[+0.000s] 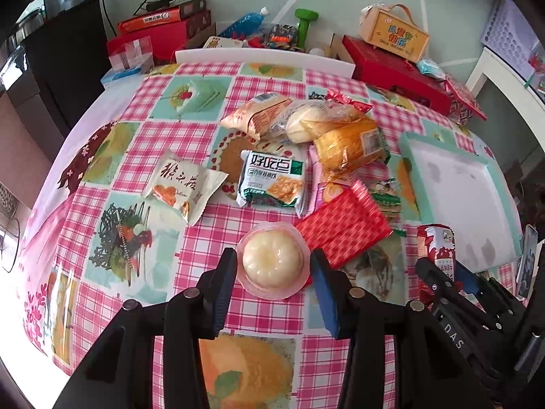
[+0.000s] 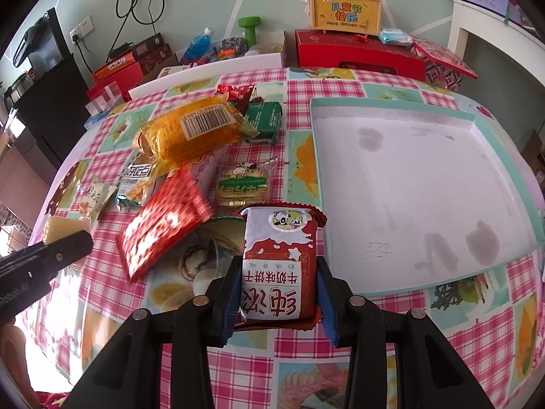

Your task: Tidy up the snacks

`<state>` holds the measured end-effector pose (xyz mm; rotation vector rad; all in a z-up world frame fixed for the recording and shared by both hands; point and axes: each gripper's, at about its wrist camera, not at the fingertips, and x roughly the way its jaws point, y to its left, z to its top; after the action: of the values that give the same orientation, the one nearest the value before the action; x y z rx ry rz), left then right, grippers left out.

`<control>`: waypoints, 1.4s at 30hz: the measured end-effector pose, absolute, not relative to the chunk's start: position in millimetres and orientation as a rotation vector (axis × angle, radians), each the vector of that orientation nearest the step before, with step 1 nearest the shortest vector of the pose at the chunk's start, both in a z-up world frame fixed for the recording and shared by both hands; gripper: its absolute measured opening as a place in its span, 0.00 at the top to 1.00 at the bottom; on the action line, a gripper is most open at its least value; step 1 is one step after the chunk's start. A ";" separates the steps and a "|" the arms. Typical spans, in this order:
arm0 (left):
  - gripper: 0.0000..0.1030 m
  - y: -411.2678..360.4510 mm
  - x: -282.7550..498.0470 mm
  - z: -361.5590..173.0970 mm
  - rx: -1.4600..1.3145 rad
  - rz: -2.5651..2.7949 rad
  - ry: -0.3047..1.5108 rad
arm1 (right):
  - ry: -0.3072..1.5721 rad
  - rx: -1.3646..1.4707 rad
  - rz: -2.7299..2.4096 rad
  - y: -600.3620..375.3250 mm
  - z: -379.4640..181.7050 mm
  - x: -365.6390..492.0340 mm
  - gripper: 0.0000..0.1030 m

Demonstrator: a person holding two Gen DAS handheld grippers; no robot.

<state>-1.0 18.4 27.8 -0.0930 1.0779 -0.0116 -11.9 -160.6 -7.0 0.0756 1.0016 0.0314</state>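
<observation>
1. The jelly cup, a pale round pudding in a clear pink-rimmed tub, sits between the pads of the left gripper. Both pads press its rim, so the gripper is clamped on the cup. In the right wrist view the cup shows at the tip of that gripper, clear of the desk; judged to be lifted for carrying.

2. The biscuit packet, red and white with a panda badge, stands upright between the pads of the right gripper. The gripper is clamped on its lower half, leaving the top free; the grip on the narrow sides suits setting it down flat.

3. The tray, white with a mint-green rim, lies just beside the biscuit packet on the right side of the desk. It holds nothing yet. Judgement: it is the destination for the snacks, which explains why both grippers carry one item each.

4. The remaining snacks lie in a loose pile to the left of the tray: a red checked packet, a green cracker packet, a white packet, an orange wrapped cake and a bread roll partly overlapping one another.

5. Judgement: sorting is at an early stage. Risk: the cup is held only by its thin rim and could slip if tilted.
</observation>
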 end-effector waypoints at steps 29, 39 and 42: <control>0.63 -103.9 61.7 57.6 0.060 -0.249 1.046 | 0.902 0.214 -0.255 -260.5 42.0 35.5 0.59; 0.75 -167.6 110.4 36.9 0.077 -0.350 1.119 | 0.950 0.289 -0.371 -319.2 17.5 53.2 0.59; 0.75 -164.0 116.2 31.6 0.067 -0.336 1.136 | 0.974 0.317 -0.372 -327.1 7.7 54.5 0.59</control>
<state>116.2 -164.0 31.6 0.0668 1.1361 -0.3361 54.5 -327.1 7.7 0.3168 0.9743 -0.3722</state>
